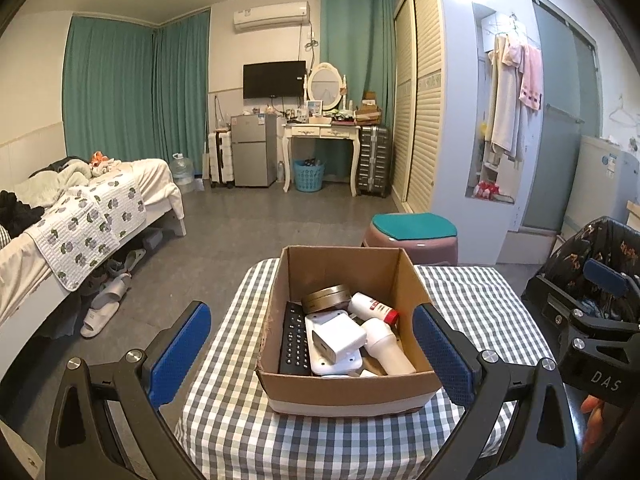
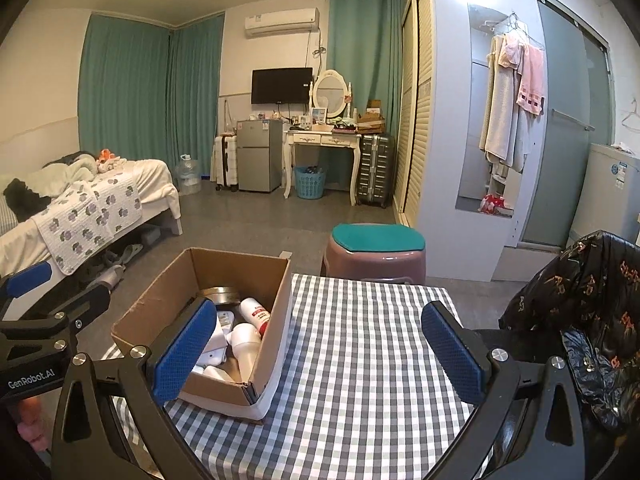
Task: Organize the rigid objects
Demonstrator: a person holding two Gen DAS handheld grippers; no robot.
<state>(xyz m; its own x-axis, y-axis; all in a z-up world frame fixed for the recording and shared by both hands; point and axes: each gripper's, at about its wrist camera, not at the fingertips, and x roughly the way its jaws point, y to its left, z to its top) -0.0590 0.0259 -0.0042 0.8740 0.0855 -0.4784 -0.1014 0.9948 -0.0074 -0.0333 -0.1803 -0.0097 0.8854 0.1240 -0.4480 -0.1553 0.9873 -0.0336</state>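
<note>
A cardboard box (image 1: 352, 392) stands on the checked tablecloth (image 1: 232, 424). Inside it lie a black remote (image 1: 295, 338), a round gold tin (image 1: 326, 297), a white adapter (image 1: 340, 338), a white bottle with a red cap (image 1: 374, 308) and a larger white bottle (image 1: 388, 346). My left gripper (image 1: 312, 354) is open, its blue pads either side of the box, nothing held. In the right wrist view the box (image 2: 276, 344) sits left of centre. My right gripper (image 2: 320, 354) is open over bare cloth (image 2: 360, 360), its left pad (image 2: 184, 352) in front of the box.
A pink stool with a teal cushion (image 2: 378, 252) stands beyond the table. A black patterned bag (image 2: 596, 320) hangs at the right edge. A bed (image 1: 80, 208) lies to the left with slippers (image 1: 102, 308) on the floor. A wardrobe (image 1: 420, 92) rises at right.
</note>
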